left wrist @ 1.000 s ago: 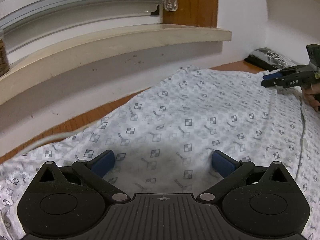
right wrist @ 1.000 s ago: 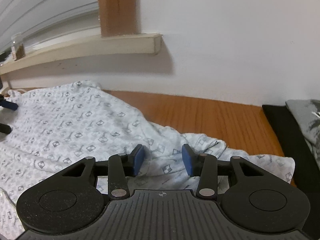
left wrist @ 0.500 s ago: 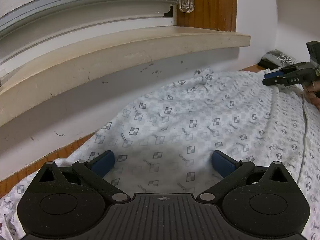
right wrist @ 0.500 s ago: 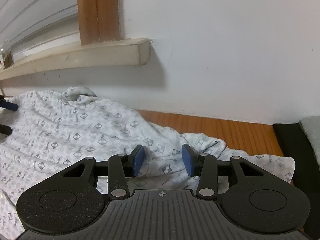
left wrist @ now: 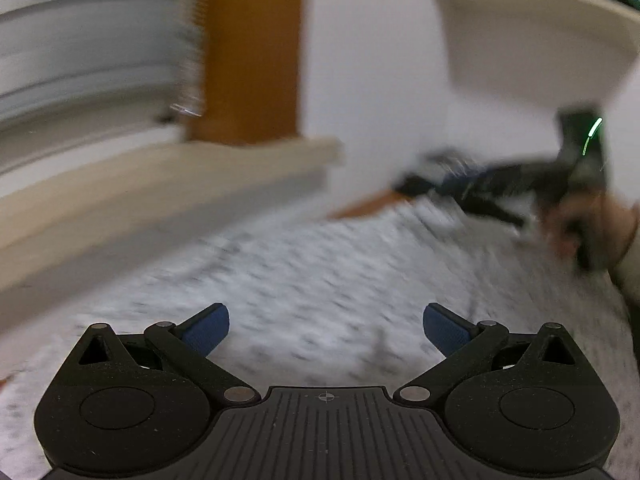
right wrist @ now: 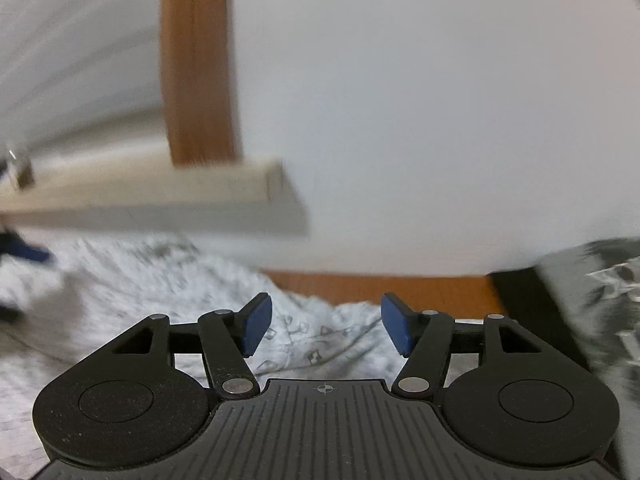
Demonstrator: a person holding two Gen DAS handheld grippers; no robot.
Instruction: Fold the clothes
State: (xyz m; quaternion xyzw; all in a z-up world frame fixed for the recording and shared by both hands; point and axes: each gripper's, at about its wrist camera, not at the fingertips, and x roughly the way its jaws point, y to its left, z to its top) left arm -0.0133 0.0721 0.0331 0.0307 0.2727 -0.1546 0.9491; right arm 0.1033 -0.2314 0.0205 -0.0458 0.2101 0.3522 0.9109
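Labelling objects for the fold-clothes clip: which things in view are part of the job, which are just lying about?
Part of the job:
- patterned white garment, spread on the wooden surface
- left tongs, open over the cloth
- right tongs, opening, cloth between the pads but not pinched

Just lying about:
- window sill
- wooden window frame
- dark patterned fabric at the right edge
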